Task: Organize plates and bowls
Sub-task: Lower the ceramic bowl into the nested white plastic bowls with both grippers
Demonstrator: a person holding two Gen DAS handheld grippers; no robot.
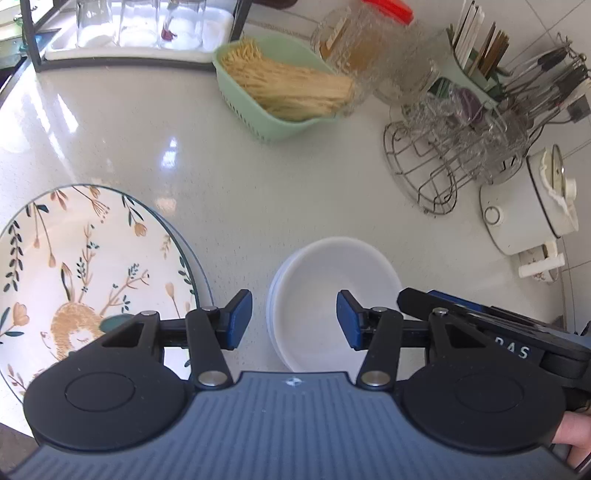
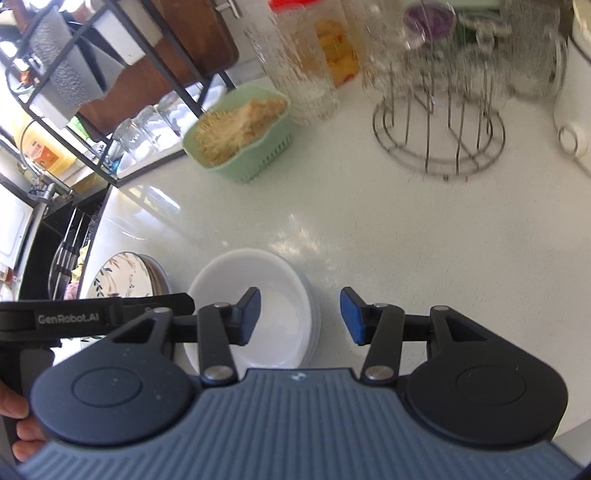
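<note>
**Progress.** Your white bowls (image 1: 332, 295) already sit nested in one stack on the desk (image 1: 229, 177), several rims showing down the stack's side. Your floral plates (image 1: 85, 266) lie in a second pile just left of the bowls, apart from them; at least two rims show along the right edge. Judged from this, the sorting by kind looks largely done. No loose plate or bowl shows elsewhere on the desk, though the near edge is hidden behind both tools.

**Your tools.** Your left gripper (image 1: 294, 319) hangs over the bowl stack with its fingers moderately wide, nothing between them, its right pad over the bowl's inside without pressing on it. Your right gripper (image 2: 301, 315) sits at the stack's right side, fingers likewise parted and empty, the left pad over the bowl and the right pad over bare desk. Neither holds anything.

**Surface.** Pale, glossy, speckled stone; window glare streaks it. It will let smooth crockery slide, in my judgement.

**Room, back row.**
- Green basket (image 1: 273, 92) of dry noodles.
- Textured glass jars (image 1: 354, 48), one red-lidded.
- Wire rack (image 1: 428, 166) with glasses.
- Utensil holder (image 1: 476, 51).
- White electric pot (image 1: 528, 206), far right.
- Black-framed shelf (image 1: 129, 33) with upturned glasses, far left.
- Sink area beyond the desk's left end, in the right wrist view.
</note>
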